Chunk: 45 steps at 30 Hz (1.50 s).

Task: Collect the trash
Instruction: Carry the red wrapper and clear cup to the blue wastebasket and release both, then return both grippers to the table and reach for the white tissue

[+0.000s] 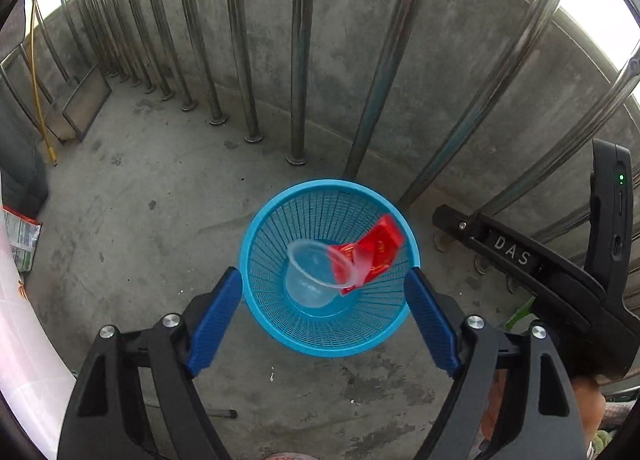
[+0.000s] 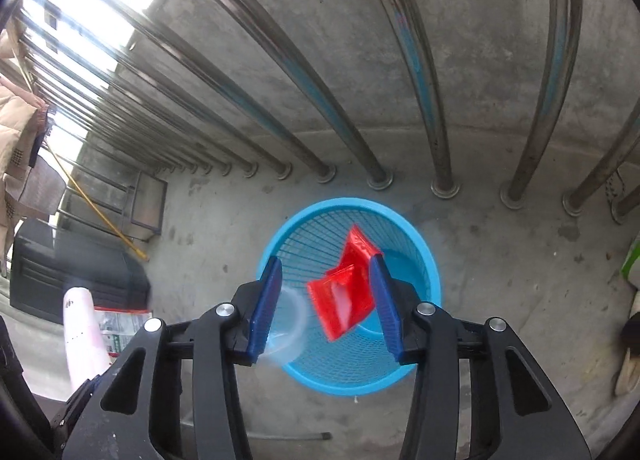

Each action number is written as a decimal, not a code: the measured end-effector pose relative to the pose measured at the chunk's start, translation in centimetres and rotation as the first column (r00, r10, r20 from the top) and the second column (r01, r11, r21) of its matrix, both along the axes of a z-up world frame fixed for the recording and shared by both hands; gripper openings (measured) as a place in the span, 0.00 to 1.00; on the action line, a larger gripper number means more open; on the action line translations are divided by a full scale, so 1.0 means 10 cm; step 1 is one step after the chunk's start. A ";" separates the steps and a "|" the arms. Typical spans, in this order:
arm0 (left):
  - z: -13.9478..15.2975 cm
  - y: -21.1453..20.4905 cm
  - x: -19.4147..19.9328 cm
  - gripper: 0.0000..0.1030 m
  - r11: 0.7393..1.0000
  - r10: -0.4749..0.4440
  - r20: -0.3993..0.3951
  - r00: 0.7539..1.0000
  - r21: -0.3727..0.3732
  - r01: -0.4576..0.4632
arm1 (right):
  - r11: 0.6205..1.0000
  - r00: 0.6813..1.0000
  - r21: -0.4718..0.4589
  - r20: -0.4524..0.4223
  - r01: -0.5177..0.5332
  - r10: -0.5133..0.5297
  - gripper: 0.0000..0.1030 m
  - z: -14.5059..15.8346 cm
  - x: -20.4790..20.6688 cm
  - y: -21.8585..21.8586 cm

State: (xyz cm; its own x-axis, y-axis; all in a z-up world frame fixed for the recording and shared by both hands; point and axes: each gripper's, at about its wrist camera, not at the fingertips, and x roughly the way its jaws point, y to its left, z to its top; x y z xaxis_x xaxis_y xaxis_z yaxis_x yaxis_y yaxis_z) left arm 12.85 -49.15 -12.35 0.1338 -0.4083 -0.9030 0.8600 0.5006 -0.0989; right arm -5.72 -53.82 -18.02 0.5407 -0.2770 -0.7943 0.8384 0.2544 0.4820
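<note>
Both grippers point down at the blue basket (image 1: pixel 280 340). The left gripper (image 1: pixel 324 312) has its fingers wide apart around nothing, with the clear cup (image 1: pixel 308 280) below between them. The right gripper (image 2: pixel 326 306) is also apart; the red wrapper (image 2: pixel 344 292) sits between its fingers, maybe loose, over the basket.

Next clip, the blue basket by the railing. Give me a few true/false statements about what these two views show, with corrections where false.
1. The basket is blue with mesh walls. True.
2. A clear plastic cup is in the left wrist view, over the basket's opening. True.
3. The red packet lies on the concrete floor outside the basket. False: it is seen over the basket's opening, between the fingers of the right hand-held gripper.
4. The left hand-held gripper is clamped on the cup. False: its fingers stand apart, either side of the basket.
5. Metal bars stand behind the basket. True.
</note>
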 end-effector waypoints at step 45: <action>1.19 5.62 -0.98 0.71 0.617 0.775 0.139 0.616 -0.378 -0.691 | 0.295 0.302 -0.270 0.017 -0.917 0.953 0.55 1.56 0.97 3.77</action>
State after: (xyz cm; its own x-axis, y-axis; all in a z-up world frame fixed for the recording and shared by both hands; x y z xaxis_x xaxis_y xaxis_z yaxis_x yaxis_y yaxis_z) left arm 3.09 7.02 -0.45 0.7064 -0.2710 -0.6538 0.2214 0.9620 -0.1596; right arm 4.02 -16.10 -2.40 0.6256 0.3817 -0.6804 -0.1070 0.9059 0.4098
